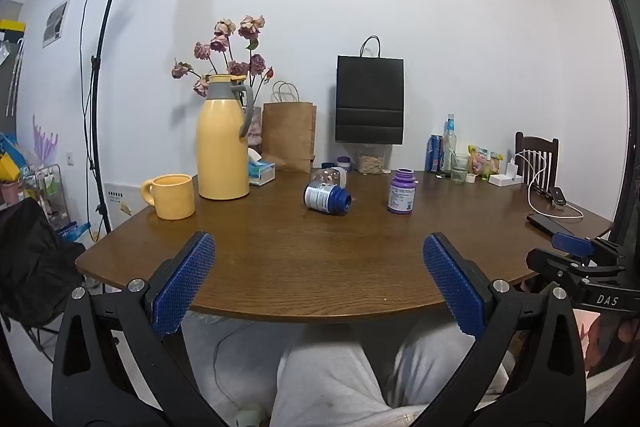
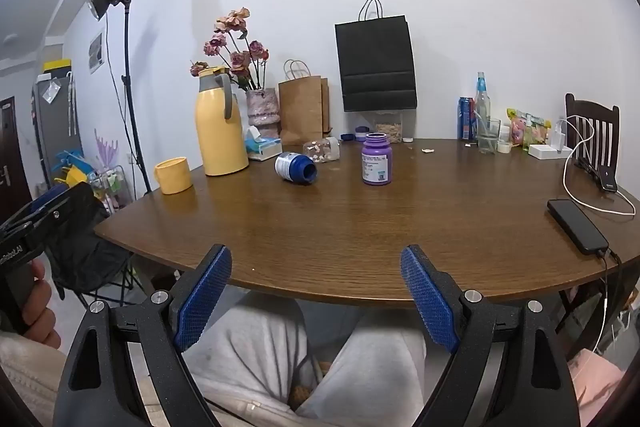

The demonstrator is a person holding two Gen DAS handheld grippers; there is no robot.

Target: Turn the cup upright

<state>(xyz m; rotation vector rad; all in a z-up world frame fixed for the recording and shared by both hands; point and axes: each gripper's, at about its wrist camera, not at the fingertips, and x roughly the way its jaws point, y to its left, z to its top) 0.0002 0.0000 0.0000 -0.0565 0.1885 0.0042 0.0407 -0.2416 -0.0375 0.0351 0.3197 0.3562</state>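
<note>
Holding both pairs of tongs back at the near edge of the round brown wooden desk (image 1: 320,267), I have my left tongs (image 1: 319,283) spread wide and released, their blue ridged pads (image 1: 184,283) grasping nothing. My right tongs (image 2: 316,297) are likewise parted and empty, hovering over my lap in grey trousers.

On the desk, the yellow ceramic cup (image 1: 170,195) with a side handle sits at the far left, near the edge, its open mouth facing up. Just beside it, to its right, stands a tall yellow thermos jug (image 1: 222,143) with a grey handle. Nearer the middle, a blue open-mouthed bottle (image 2: 295,167) with a white label lies on its side, and a purple plastic bottle (image 2: 376,159) stands upright to its right, apart from it. A black phone (image 2: 578,225) lies at the right edge, a cable plugged into it.
</note>
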